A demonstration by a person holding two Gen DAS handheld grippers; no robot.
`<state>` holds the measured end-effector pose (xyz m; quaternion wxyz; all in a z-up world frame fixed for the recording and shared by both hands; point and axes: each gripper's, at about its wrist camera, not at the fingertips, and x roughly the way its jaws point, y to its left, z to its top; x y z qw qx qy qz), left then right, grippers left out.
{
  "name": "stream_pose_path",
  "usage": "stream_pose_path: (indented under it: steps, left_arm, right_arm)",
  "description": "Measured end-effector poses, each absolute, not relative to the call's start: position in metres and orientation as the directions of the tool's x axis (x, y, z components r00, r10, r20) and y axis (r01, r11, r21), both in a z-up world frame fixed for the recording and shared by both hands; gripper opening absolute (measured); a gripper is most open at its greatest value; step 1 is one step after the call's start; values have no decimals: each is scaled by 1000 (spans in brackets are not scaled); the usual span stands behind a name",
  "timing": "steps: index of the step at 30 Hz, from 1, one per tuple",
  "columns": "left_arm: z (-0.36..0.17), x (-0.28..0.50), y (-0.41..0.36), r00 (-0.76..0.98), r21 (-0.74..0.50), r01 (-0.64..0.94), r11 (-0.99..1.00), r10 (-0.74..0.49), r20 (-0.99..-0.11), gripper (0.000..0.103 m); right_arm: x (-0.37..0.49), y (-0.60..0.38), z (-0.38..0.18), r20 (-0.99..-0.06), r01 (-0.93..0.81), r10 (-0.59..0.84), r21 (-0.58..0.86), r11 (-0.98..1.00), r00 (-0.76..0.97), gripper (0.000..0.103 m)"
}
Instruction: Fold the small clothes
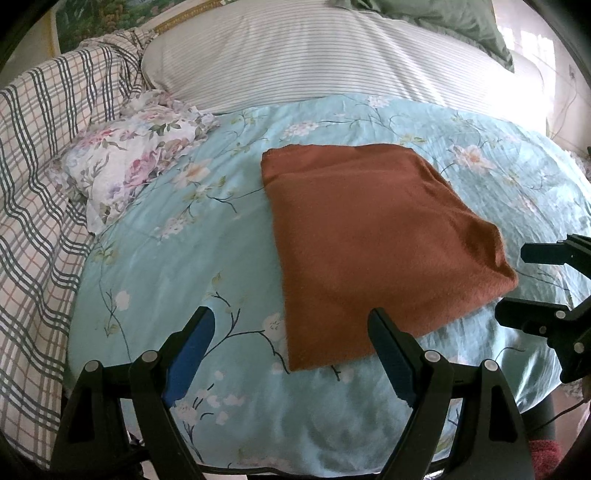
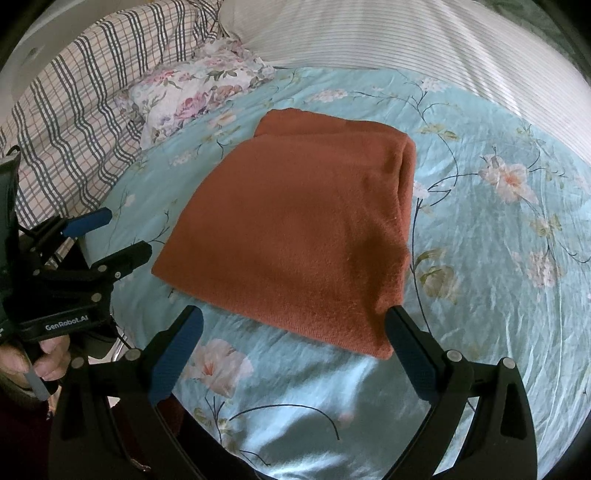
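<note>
A rust-brown garment (image 1: 373, 236) lies folded flat in a rough rectangle on the light blue floral bedspread (image 1: 177, 258); it also shows in the right wrist view (image 2: 295, 229). My left gripper (image 1: 291, 321) is open and empty, just short of the garment's near left corner. My right gripper (image 2: 295, 321) is open and empty at the garment's near edge, its right finger (image 2: 406, 343) by the near right corner. The right gripper shows at the right edge of the left wrist view (image 1: 517, 280), and the left gripper at the left of the right wrist view (image 2: 125, 232).
A folded floral cloth (image 1: 136, 162) lies at the far left of the bedspread (image 2: 498, 240). A plaid blanket (image 1: 40, 177) runs along the left. A striped pillow (image 1: 325, 59) lies behind, with a green pillow (image 1: 450, 18) at the far right.
</note>
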<state>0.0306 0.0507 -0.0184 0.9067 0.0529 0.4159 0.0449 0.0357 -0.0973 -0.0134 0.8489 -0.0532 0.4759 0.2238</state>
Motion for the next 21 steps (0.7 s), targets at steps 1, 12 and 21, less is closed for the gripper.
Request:
stream_pose_path:
  steps: [1,12,21]
  left_arm:
    - [-19,31,50,650,133,-36,990,125,-749,85]
    - [-19,32,49,651,134,-31,991,122,-750,85]
    - [-19,31,46,651,134,-31,990,122,-749,85]
  right_arm:
    - [36,-97,-13,-831,-431,329,123,894,447,99]
    - [38,-99,-14,-832,-437,332,123,891,444,99]
    - [39,-100,-13,-832,-440,336,125,889,442,99]
